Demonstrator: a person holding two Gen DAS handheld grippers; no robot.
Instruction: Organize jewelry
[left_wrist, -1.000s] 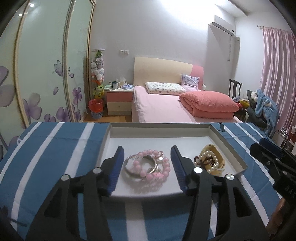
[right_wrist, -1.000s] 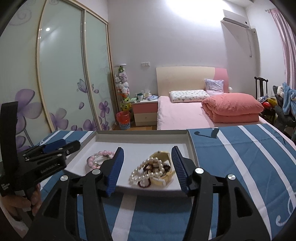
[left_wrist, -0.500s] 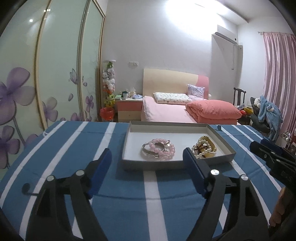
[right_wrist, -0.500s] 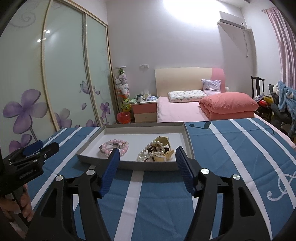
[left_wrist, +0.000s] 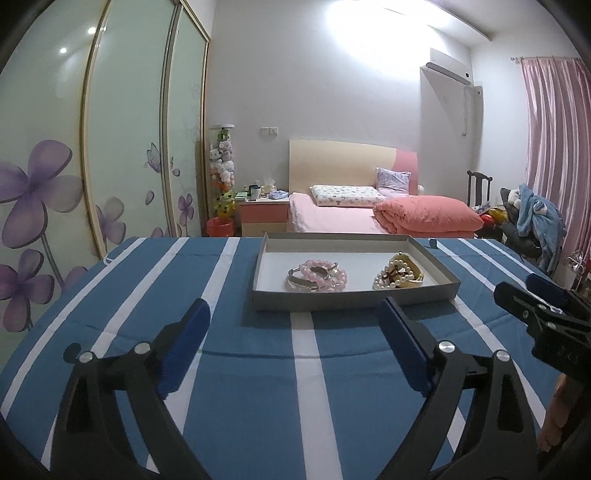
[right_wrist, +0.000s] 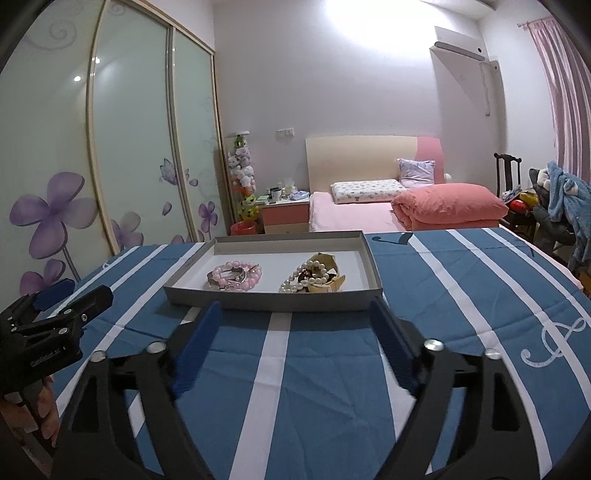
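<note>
We see a bench covered by a blue cloth with white stripes (left_wrist: 236, 369), and behind it a bed (left_wrist: 332, 218) with a pink sheet and a folded coral quilt (left_wrist: 428, 216). To the left stands a wardrobe (left_wrist: 122, 147) with glass doors printed with purple flowers.

On the cloth, toward the far edge of the bench, lies a shallow grey tray (left_wrist: 354, 298) with a white floor. In the right wrist view the same tray (right_wrist: 273, 305) sits just past the fingertips.

Our left hand-held gripper (left_wrist: 295, 317) hovers over the cloth on the near side of the tray, its blue-padded jaws spread wide with nothing between them. Our right hand-held gripper (right_wrist: 295, 317) is likewise wide open and holds nothing, its tips short of the tray's near wall. Each one also shows at the edge of the other's view: the right one at the right side of the left wrist view, the left one at the left side of the right wrist view.

Inside the tray, on its left half, lie a pink bead bracelet (left_wrist: 325, 275) and a silver bangle (left_wrist: 301, 282), overlapping each other. On the right half, well apart from those, a string of white pearls (left_wrist: 393, 275) is heaped on a cream-coloured bangle (left_wrist: 413, 282); we make out some dark beads among the pearls but cannot tell what they belong to.
</note>
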